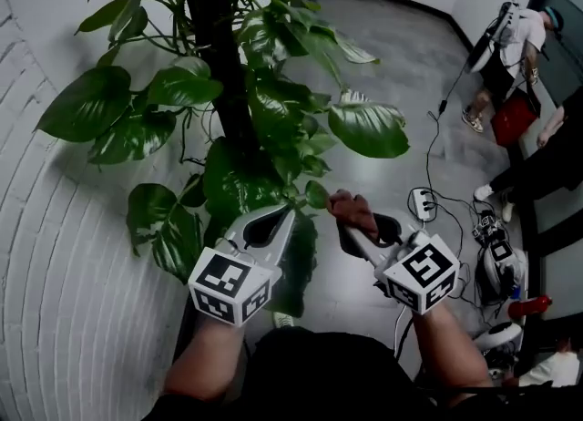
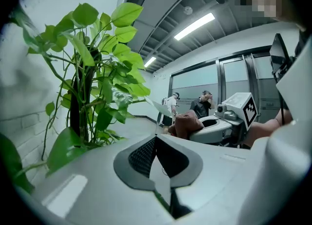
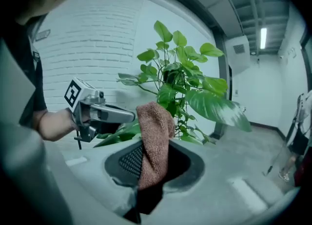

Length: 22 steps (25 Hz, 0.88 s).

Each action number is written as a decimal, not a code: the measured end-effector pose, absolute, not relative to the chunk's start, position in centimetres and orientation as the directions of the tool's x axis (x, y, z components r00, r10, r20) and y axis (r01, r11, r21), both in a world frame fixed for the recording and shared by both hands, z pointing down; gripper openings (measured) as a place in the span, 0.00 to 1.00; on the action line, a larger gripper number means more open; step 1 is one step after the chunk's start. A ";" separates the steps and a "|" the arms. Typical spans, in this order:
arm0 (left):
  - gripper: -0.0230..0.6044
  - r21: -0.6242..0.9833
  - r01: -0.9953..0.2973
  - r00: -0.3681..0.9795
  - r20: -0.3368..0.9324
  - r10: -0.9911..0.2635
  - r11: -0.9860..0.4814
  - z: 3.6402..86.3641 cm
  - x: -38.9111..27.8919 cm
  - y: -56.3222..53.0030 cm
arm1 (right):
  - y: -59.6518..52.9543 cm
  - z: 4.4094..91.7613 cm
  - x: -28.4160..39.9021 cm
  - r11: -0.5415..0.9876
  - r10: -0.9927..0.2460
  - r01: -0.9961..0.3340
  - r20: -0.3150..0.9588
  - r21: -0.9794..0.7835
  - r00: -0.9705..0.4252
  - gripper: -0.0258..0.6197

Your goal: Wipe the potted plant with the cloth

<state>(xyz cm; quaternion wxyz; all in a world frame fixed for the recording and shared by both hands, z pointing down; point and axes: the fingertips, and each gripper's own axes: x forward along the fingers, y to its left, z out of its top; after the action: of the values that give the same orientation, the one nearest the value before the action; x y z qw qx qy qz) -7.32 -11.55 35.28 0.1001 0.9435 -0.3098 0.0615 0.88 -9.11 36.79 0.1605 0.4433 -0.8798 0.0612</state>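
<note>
Beside the leafy green potted plant (image 1: 228,91), the rust-brown terry cloth (image 3: 155,136) was pinched in the right tongs (image 1: 353,220), just beside the foliage, while a dark green leaf (image 1: 297,266) seemed clamped in the left tongs (image 1: 281,220), so wiping was judged largely undone.

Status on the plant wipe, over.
Left gripper shut on a leaf. Right gripper shut on the cloth, close beside that leaf. Nothing between them.
</note>
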 end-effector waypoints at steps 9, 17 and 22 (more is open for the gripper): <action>0.06 0.181 -0.655 0.755 0.195 -0.626 -0.733 36.6 -1.1 -1.6 | 1.1 35.7 6.1 0.695 -0.693 -0.718 0.229 -0.037 -0.683 0.14; 0.06 0.181 -0.726 0.687 0.249 -0.683 -0.664 39.1 3.2 6.7 | 7.8 38.8 10.6 0.740 -0.633 -0.663 0.218 -0.115 -0.743 0.14; 0.06 0.219 -0.763 0.646 0.301 -0.702 -0.608 40.3 3.7 10.6 | 10.3 40.4 12.2 0.732 -0.624 -0.658 0.215 -0.176 -0.751 0.14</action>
<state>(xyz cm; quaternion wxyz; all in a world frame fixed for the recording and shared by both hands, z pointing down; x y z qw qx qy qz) 3.70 10.56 40.31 0.1653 0.8919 -0.4106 0.0925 12.24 10.26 40.42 0.0704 0.3455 -0.9279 0.1213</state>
